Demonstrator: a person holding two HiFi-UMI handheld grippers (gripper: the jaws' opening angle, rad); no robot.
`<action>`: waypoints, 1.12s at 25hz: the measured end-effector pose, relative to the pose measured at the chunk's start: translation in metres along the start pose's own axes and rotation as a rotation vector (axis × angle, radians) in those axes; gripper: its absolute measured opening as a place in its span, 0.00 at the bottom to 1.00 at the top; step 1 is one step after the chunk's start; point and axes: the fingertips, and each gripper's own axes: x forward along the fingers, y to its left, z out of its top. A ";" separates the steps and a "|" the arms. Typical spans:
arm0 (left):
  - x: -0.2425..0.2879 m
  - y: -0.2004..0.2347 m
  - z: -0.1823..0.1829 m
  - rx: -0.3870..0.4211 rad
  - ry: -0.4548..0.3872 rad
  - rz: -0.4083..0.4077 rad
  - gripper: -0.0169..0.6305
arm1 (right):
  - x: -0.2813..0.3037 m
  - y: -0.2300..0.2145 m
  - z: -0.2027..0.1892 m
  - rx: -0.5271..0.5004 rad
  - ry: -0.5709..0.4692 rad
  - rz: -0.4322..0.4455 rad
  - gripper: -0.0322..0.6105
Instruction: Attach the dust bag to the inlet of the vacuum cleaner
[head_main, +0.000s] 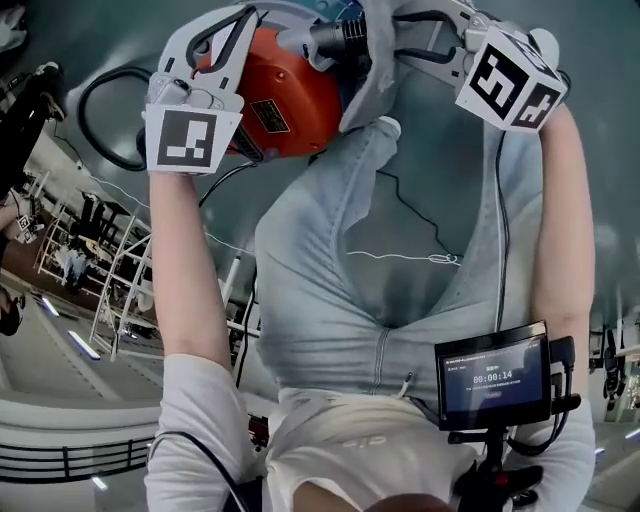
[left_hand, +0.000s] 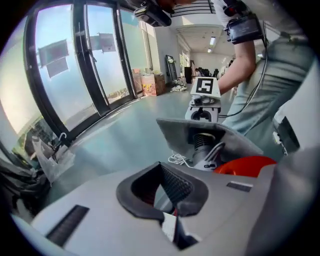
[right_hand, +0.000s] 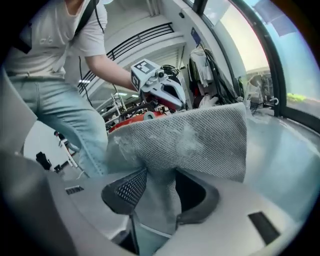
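- Head view: the orange vacuum cleaner (head_main: 285, 95) lies on the floor at 12 o'clock. The grey dust bag (head_main: 365, 90) hangs just beside it at 1 o'clock, and the person's legs are below.
- Right gripper view: the right gripper (right_hand: 160, 192) has its jaws closed on a fold of the bag cloth. The rest of the bag spreads upward toward 12 o'clock.
- Left gripper view: the left gripper (left_hand: 161, 195) has its jaws close to each other, with only a thin slit between them. I see nothing in this slit.
- In the same view, the ribbed black inlet (left_hand: 202, 142) stands at 1 o'clock. The mouth of the bag arches over and around it. A white cord (left_hand: 177, 159) lies at its foot.
- My judgement: the step in hand is fitting the bag mouth on the inlet. The pictures do not show whether the collar sits fully on it.
- If it does not, the next move needs the right gripper to keep the cloth tight. The mouth must slide straight along the tube, and the left gripper can steady the machine or the free edge.
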 end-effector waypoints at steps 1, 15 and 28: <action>0.001 -0.003 0.001 -0.025 -0.014 -0.016 0.04 | -0.006 0.001 0.000 0.041 -0.031 0.012 0.31; -0.006 0.007 0.025 0.009 -0.030 0.006 0.04 | -0.027 -0.007 0.019 0.407 -0.263 0.054 0.33; -0.004 0.010 0.052 -0.008 -0.136 -0.002 0.04 | -0.024 0.001 0.033 -0.133 -0.145 -0.167 0.37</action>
